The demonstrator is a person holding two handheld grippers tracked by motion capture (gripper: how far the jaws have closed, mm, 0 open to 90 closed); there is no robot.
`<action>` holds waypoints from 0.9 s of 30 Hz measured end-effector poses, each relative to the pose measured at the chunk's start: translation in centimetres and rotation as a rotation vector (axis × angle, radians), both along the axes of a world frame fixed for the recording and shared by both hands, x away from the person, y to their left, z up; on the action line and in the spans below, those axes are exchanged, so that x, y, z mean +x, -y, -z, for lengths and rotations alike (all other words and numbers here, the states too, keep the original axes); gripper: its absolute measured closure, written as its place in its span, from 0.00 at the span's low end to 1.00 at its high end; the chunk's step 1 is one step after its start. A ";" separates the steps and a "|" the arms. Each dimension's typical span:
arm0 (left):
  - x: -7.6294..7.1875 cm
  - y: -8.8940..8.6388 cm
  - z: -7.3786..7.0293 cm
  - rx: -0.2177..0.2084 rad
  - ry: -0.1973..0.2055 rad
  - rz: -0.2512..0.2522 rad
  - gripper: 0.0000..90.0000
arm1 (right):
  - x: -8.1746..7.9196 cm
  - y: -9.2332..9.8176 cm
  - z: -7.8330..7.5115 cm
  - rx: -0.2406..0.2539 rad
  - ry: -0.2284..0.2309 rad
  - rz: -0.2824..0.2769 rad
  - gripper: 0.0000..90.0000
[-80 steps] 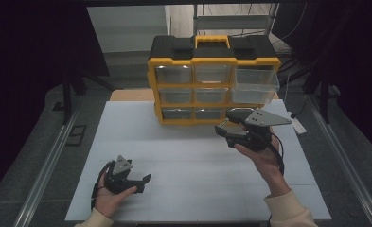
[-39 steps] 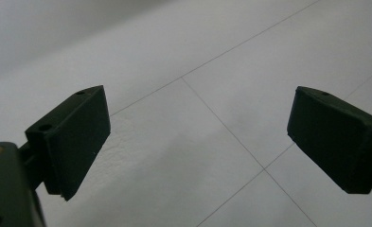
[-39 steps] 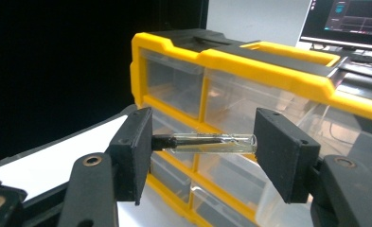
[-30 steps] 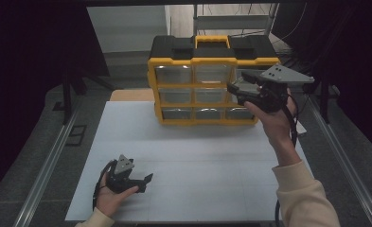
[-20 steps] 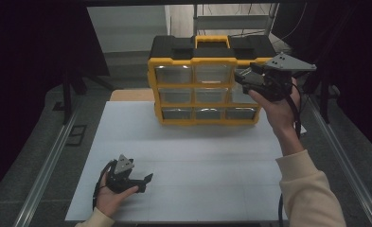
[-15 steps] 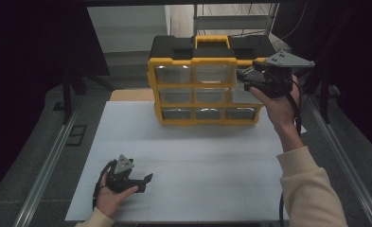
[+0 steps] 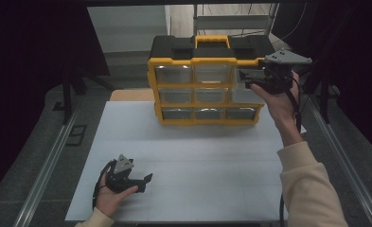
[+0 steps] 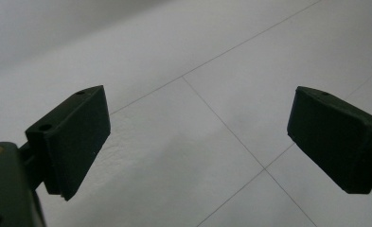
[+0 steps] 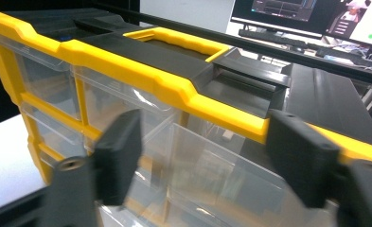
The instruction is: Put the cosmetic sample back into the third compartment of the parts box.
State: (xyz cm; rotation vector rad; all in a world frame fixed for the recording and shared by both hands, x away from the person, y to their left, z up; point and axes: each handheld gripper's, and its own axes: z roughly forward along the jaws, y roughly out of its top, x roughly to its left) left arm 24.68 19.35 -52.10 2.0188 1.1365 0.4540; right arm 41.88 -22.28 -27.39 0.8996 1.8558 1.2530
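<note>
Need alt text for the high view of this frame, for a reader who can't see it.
The right gripper, jaws just opening and apart, is at the top-right clear drawer of a yellow-and-black drawer organiser on a white table. The left gripper rests near the table's front-left.

A lab or workshop: a white table (image 7: 212, 156) carries a yellow-and-black drawer organizer (image 7: 205, 85); behind the organizer stand a metal rack (image 7: 235, 21) and lit monitors (image 9: 311, 12); dark curtains flank it.

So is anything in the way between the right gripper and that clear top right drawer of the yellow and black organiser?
Nothing visible. The right gripper has just opened, jaws apart directly before the clear plastic top right drawer, nothing between.
</note>
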 end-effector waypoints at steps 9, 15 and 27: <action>0.2 0.1 0.0 -0.009 -0.002 0.003 0.08 | -1.7 -0.2 0.0 0.019 0.024 -0.090 0.24; 0.1 0.3 -0.1 -0.014 0.000 0.006 0.08 | -3.4 -0.2 0.6 0.029 0.026 -0.161 0.25; -0.1 0.1 -0.2 -0.010 0.006 -0.004 0.08 | -6.7 0.2 2.1 0.064 0.033 -0.264 0.25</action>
